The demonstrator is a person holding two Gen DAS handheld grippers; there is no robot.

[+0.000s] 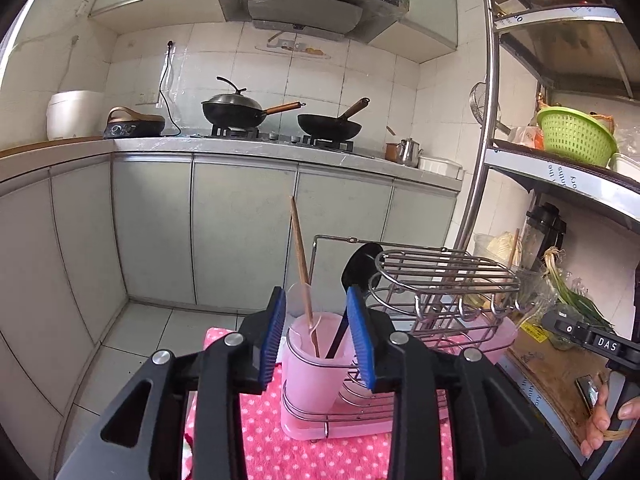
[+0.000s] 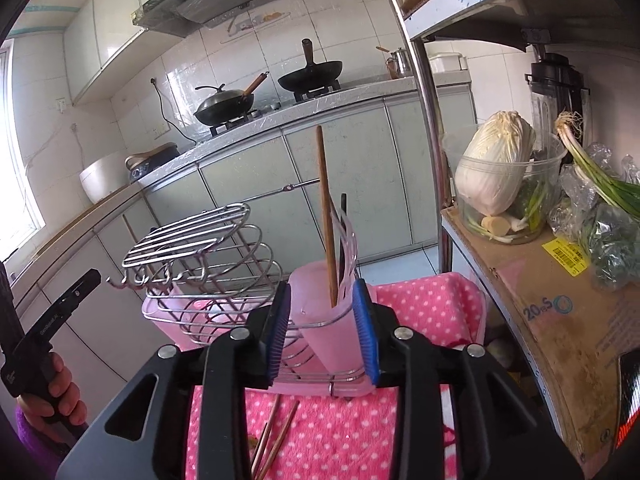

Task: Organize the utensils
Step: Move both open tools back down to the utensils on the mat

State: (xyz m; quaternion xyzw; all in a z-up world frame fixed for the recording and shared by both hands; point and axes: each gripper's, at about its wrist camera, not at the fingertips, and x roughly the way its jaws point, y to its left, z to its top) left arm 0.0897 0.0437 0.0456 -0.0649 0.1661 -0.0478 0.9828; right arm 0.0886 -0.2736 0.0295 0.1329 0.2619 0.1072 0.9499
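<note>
Between the spread right hand-held gripper (image 2: 325, 330) fingers, pink utensil cup (image 2: 326, 320) with upright chopsticks (image 2: 325, 216).

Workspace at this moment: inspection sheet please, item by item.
Surface: pink dotted towel under the rack.
Job's things: pink cup in the wire rack holds a wooden chopstick, black spoon and clear spoon; two chopsticks lie on the towel.
Clutter: cabbage, scallions.
Tongs: left tongs open, right tongs open, both empty.
Cables: black cord on the wall.
Surroundings: stove with two woks.
</note>
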